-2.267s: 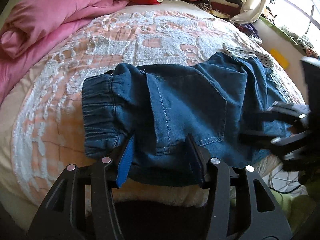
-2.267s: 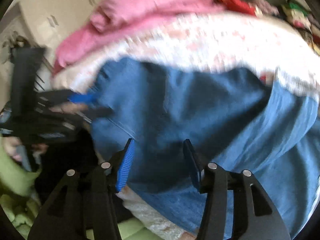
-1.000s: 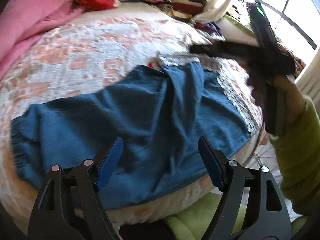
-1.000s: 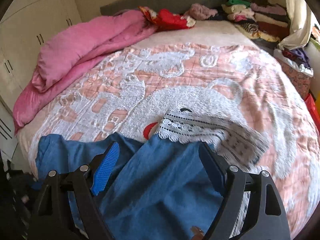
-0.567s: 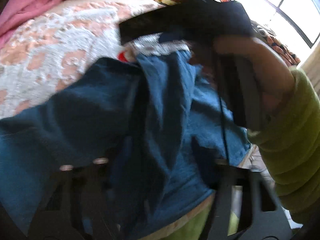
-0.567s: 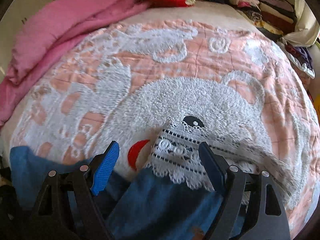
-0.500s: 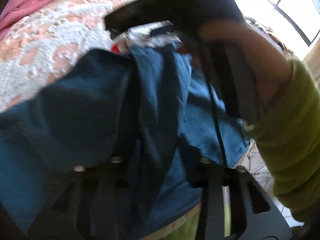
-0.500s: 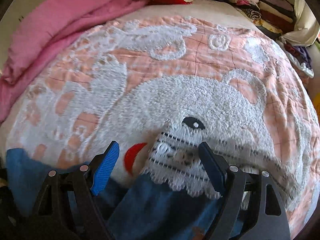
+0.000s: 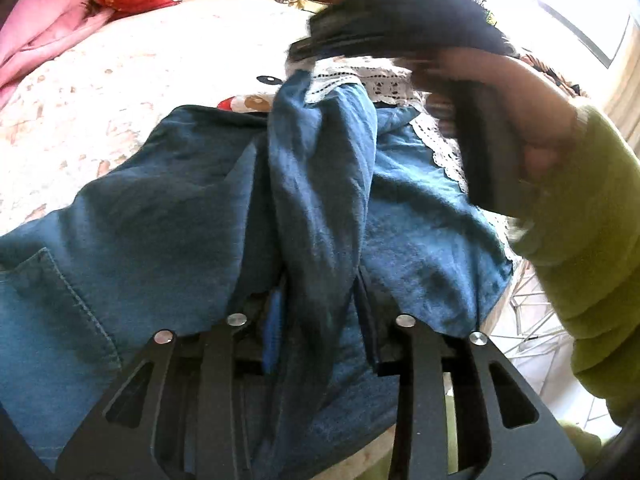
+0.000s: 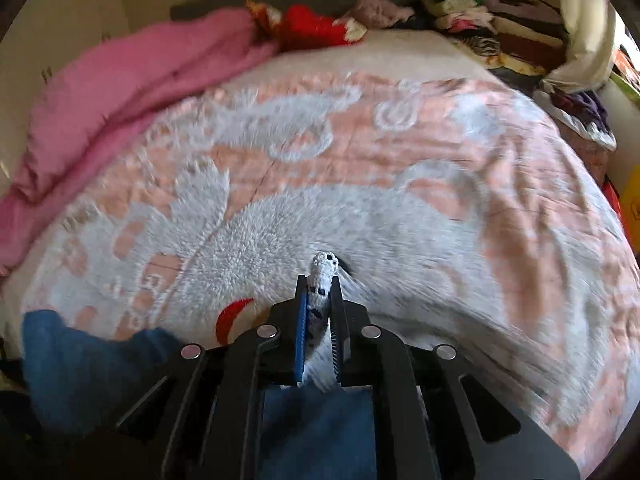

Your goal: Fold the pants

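Observation:
Blue denim pants (image 9: 168, 216) with white lace hems (image 9: 384, 84) lie across the near edge of the bed. My left gripper (image 9: 316, 292) has a raised ridge of denim between its fingers, partly closed on it. My right gripper (image 10: 320, 296) is shut on the white lace hem (image 10: 322, 276) of one leg and holds it lifted. In the left wrist view the right gripper's body (image 9: 392, 20) and the hand in a green sleeve (image 9: 580, 216) hang over the far end of the leg. More blue denim (image 10: 76, 364) shows at lower left of the right wrist view.
The bed carries a peach and white fluffy blanket (image 10: 360, 184). A pink duvet (image 10: 112, 96) is bunched at the left. Red clothing (image 10: 316, 24) and stacked folded clothes (image 10: 500, 24) sit at the head. The bed's edge and floor (image 9: 532, 344) are at right.
My right gripper has closed on the lace hem and lifted it. My left gripper has narrowed around a fold of denim, pulling a ridge up between the two grippers.

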The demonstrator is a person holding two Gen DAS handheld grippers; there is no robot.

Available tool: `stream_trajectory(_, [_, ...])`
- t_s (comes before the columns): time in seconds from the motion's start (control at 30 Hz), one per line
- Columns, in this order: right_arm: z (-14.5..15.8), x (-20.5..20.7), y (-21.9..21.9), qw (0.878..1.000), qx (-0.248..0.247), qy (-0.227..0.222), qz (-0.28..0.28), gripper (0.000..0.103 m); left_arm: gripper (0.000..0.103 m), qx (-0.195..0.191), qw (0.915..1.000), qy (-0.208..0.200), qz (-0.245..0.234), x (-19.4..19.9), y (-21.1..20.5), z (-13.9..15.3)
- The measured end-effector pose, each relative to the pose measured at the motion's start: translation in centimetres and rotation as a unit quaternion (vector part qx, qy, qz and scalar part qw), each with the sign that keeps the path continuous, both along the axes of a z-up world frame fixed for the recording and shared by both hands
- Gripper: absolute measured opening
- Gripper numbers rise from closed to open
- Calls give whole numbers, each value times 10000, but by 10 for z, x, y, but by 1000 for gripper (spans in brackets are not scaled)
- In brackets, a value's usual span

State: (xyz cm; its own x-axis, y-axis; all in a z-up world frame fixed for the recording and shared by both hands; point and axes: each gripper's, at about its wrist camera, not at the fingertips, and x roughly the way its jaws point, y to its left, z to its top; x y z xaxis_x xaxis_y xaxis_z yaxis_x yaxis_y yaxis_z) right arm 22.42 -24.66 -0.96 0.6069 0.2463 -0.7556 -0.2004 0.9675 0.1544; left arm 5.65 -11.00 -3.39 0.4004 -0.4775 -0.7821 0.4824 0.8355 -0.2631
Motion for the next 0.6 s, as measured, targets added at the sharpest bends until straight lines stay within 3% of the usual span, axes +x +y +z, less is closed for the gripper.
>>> stream_trajectory(0.1, [22, -27, -30, 9992, 323, -170, -167, 9, 38, 50, 9999, -98, 59, -4, 3, 5])
stream_trajectory(0.27, [52, -81, -72, 9960, 642, -446, -425, 9, 39, 165, 9996, -197, 98, -9, 10, 7])
stream_trajectory(0.3, [55, -92, -81, 9952, 714, -462, -486, 9, 30, 222, 9995, -227, 85, -7, 7, 7])
stream_trajectory(0.33, [58, -103, -89, 9942, 790, -458, -563, 9, 8, 274, 9992, -280, 55, -7, 7, 8])
stream_trajectory(0.37, [59, -113, -96, 9934, 853, -447, -622, 9, 2, 274, 9991, -329, 13, -8, 8, 11])
stream_trajectory(0.6, [45, -182, -136, 9883, 1235, -39, -897, 9, 1, 551, 9950, -774, -305, -23, 1, 23])
